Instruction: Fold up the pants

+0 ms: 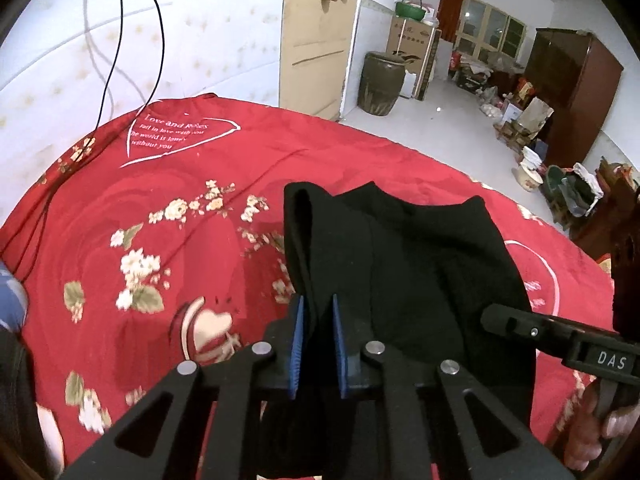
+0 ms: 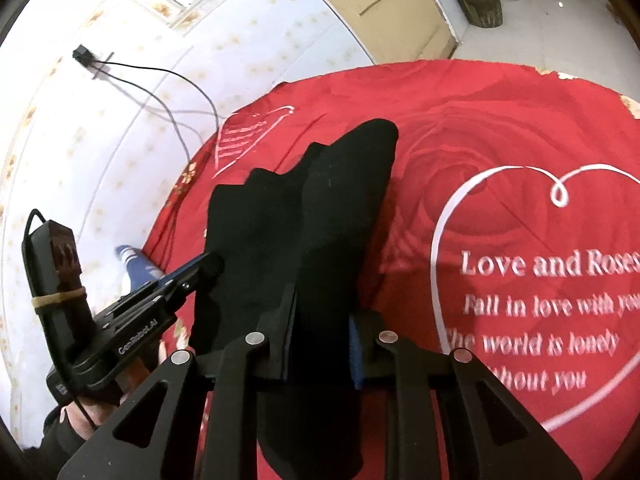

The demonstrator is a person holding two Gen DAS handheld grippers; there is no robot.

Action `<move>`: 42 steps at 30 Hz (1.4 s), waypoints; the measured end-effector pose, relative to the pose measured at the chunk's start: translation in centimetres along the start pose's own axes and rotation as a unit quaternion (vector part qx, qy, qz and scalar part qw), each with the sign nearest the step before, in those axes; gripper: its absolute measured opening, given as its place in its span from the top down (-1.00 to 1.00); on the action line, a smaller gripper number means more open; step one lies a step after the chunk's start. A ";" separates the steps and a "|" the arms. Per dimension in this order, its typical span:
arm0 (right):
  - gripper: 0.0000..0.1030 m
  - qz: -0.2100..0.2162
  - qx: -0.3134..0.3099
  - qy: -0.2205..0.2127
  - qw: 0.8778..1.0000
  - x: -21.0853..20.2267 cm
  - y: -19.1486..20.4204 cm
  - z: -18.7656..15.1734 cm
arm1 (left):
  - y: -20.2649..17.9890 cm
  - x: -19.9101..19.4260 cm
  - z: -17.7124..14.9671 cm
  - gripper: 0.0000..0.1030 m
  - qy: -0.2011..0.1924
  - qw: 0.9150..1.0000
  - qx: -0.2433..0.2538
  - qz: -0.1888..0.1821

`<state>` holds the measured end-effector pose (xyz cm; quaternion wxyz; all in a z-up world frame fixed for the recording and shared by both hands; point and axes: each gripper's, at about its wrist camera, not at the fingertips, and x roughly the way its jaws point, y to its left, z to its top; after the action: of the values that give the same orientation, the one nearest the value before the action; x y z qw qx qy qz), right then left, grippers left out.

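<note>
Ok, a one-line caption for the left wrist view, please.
Left gripper clamps a fold of the black pants lifted over the red bedspread, right gripper gripping alongside.

The pants point(image 1: 420, 264) are plain black, of a soft, matte cloth with no pattern or trim to be seen. They are bunched and doubled over, held up off the red bed point(image 1: 160, 208) in hanging folds instead of lying flat. In the left wrist view a thick rolled edge rises at the left of the bundle, with a wider drape of cloth falling away to the right and downward. In the right wrist view the pants point(image 2: 304, 216) stand in several upright pleats, their top edge uneven and peaked, the highest point toward the right. The lower cloth hangs below the frame's bottom edge, so its ends cannot be seen.
</note>
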<state>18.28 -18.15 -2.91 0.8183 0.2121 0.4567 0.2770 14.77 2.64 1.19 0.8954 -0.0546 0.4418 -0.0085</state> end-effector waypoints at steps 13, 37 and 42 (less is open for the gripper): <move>0.59 -0.001 -0.021 0.006 1.000 -1.3 2.6 -2.2 | 1.4 -2.3 -0.4 0.90 -0.013 1.000 -0.003 -0.007; 0.09 -0.049 0.087 0.033 0.994 0.3 -4.7 -2.2 | 4.6 4.1 -3.2 -0.31 0.056 0.993 -0.055 -0.090; 0.06 -0.029 0.107 0.051 0.992 1.8 -5.6 -2.3 | 3.9 6.7 -3.0 -0.34 0.064 0.992 -0.042 -0.103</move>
<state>18.54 -21.00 -8.55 0.7743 0.2710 0.5308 0.2128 16.36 5.85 -6.34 0.8568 -0.1364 0.4898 -0.0859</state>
